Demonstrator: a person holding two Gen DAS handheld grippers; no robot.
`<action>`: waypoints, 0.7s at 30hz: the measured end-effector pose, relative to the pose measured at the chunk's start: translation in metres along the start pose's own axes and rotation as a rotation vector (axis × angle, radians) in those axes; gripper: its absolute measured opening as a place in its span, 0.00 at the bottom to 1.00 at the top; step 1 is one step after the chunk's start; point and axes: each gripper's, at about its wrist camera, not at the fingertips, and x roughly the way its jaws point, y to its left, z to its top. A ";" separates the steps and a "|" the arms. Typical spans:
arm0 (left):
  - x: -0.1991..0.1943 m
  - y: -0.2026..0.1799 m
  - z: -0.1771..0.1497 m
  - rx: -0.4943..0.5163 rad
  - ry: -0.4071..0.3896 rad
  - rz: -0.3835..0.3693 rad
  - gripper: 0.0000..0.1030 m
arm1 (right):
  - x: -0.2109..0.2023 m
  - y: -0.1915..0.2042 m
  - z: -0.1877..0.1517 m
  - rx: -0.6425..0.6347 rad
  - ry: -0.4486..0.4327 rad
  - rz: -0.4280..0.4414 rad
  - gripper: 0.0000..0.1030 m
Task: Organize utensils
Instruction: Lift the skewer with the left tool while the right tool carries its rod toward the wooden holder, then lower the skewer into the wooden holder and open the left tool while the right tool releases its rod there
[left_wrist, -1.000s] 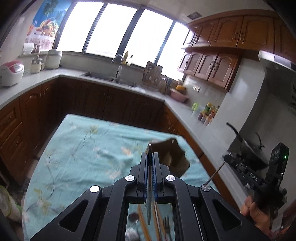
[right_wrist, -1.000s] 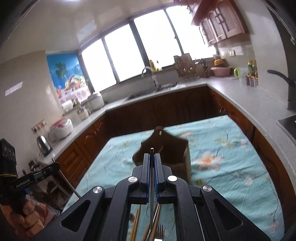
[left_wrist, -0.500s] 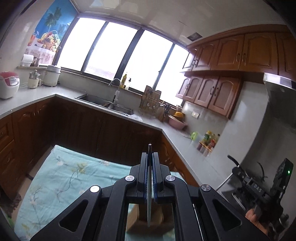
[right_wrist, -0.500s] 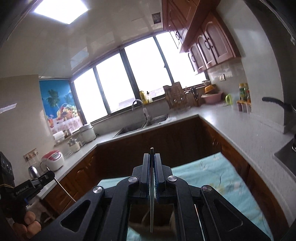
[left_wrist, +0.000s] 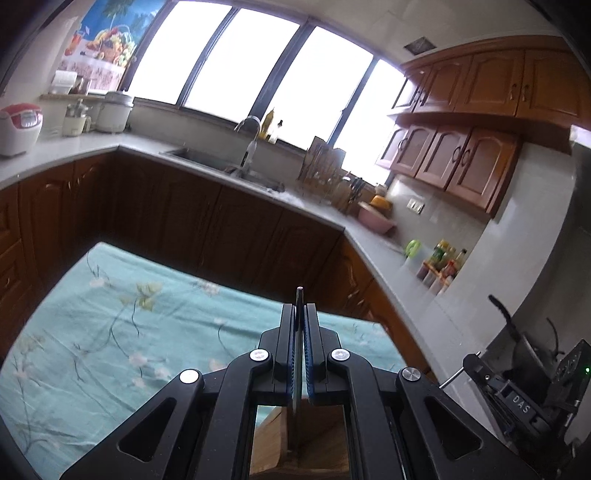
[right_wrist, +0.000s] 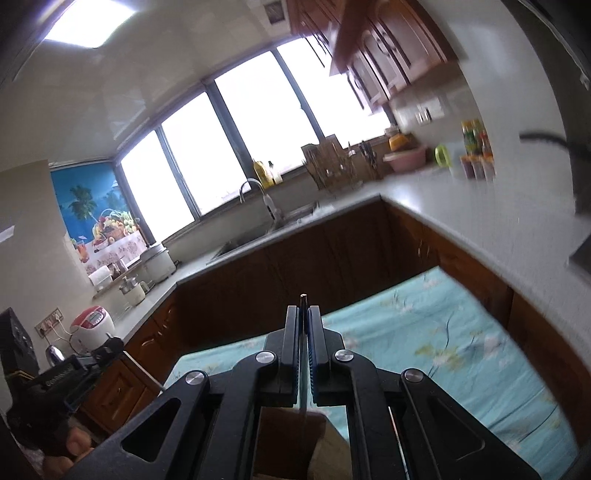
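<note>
Left gripper (left_wrist: 300, 321): we hold its jaws pinched on a thin dark utensil (left_wrist: 298, 295), type not discernible, tip poking past the fingertips. Right gripper (right_wrist: 304, 325): likewise clamped on a slim utensil (right_wrist: 303, 300). Wooden holder (left_wrist: 317, 435): directly below both, on the table's teal floral cloth (left_wrist: 110, 332), toward its near edge. Step, we judge: carrying utensils to the holder. Next move calls for tipping each downward, aligning over a compartment, then releasing.

A teal floral cloth (left_wrist: 110, 332) covers the table. Behind it, a grey counter (left_wrist: 369, 236) carries a sink (left_wrist: 207, 157), rice cooker (left_wrist: 18, 127), pink bowl (left_wrist: 375, 223) and spice bottles (left_wrist: 441, 264) beneath wooden cabinets (left_wrist: 454, 162).
</note>
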 end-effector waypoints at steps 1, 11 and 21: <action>0.007 0.001 -0.003 -0.004 0.006 0.002 0.03 | 0.004 -0.003 -0.006 0.011 0.009 0.004 0.04; 0.029 -0.006 0.011 0.018 0.055 0.002 0.03 | 0.024 -0.011 -0.025 0.028 0.056 0.000 0.04; -0.003 -0.001 0.016 0.030 0.075 0.000 0.04 | 0.031 -0.023 -0.033 0.042 0.083 0.002 0.09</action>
